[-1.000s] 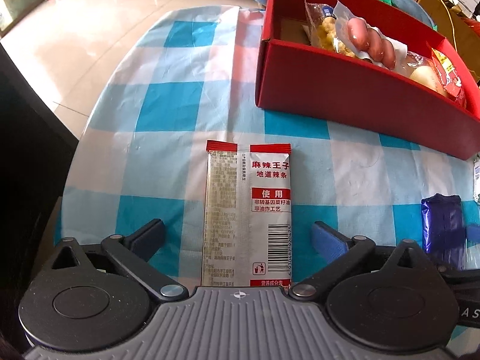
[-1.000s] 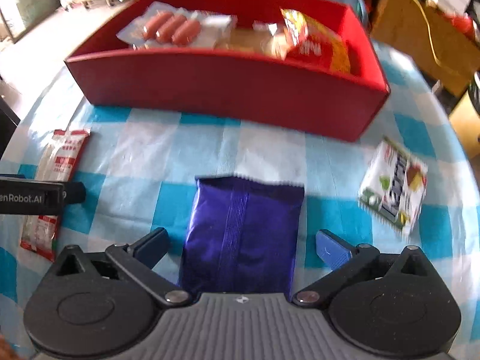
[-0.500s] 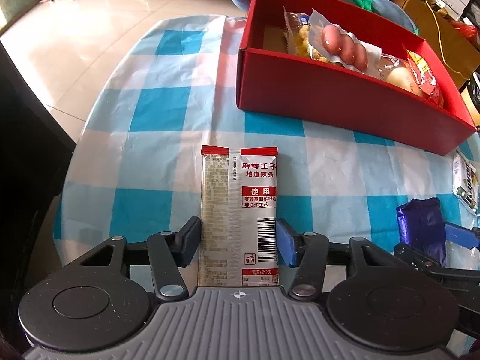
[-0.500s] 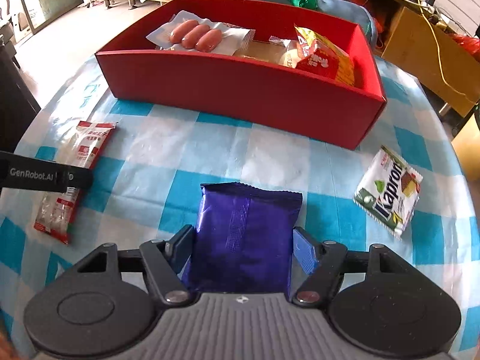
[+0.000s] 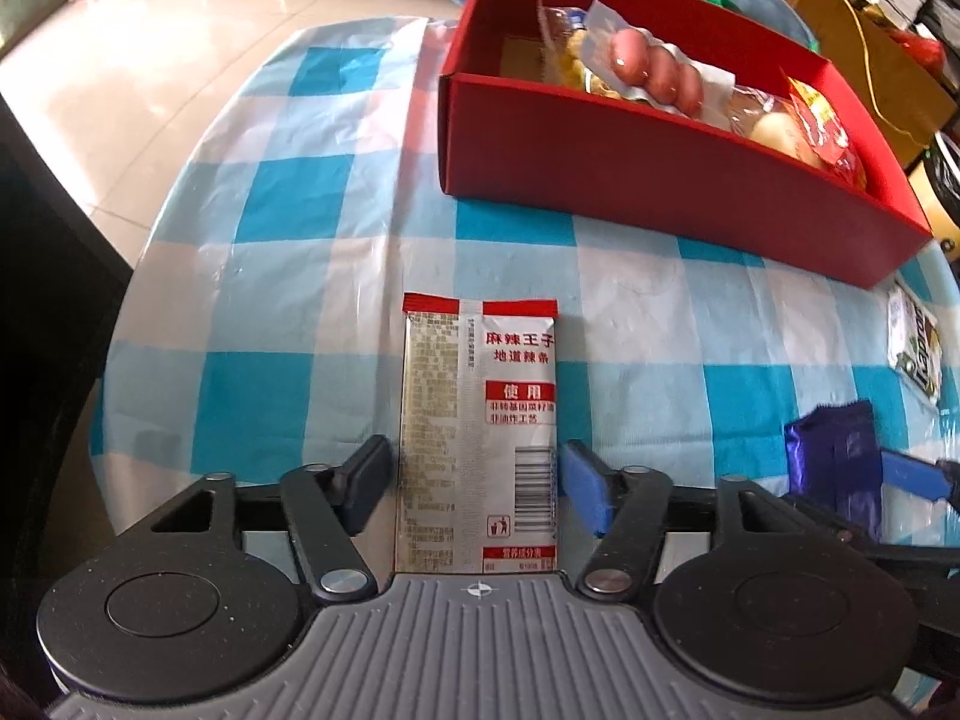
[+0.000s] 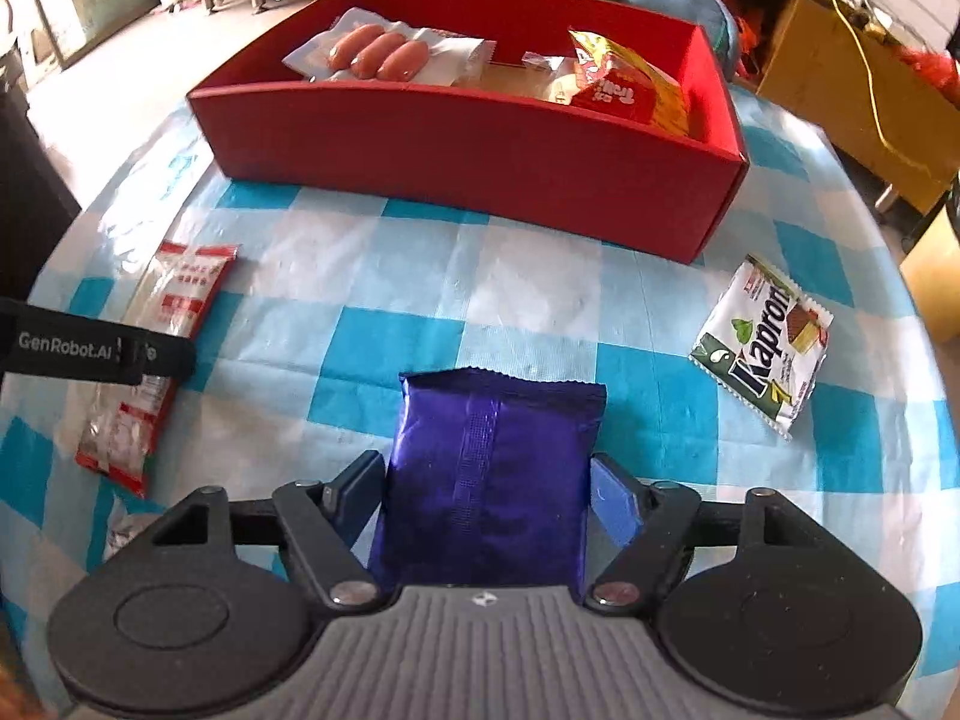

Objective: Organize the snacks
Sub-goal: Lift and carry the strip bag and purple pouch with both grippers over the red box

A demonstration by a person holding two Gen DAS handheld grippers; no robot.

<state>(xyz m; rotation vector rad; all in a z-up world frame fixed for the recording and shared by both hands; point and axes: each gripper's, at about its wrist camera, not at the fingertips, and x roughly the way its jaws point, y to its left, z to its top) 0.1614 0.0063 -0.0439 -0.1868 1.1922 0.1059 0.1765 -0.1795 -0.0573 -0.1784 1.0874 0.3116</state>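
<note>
A white-and-red spicy-strip packet [image 5: 474,420] lies lengthwise between my left gripper's [image 5: 477,480] fingers; the pads sit against its long edges while the jaws are opening. A purple foil packet [image 6: 489,468] fills my right gripper [image 6: 486,480]. Its pads touch both sides and these jaws are opening too. The right wrist view shows the strip packet [image 6: 186,294] at the left under a left finger [image 6: 90,348]. The left wrist view shows the purple packet [image 5: 834,462] at the right. Beyond both stands the red box [image 6: 480,150], holding sausages [image 6: 378,51] and other snacks.
A green-and-white Kapron wafer packet [image 6: 762,342] lies on the blue-checked tablecloth [image 6: 390,276] at the right, near the red box's end. The round table's edge drops to a tiled floor [image 5: 150,78] on the left. Wooden furniture and cables stand behind the red box.
Both grippers went from wide open to closed in on their packets. The jaws came against the strip packet's edges and the purple packet's sides. The packets kept their places.
</note>
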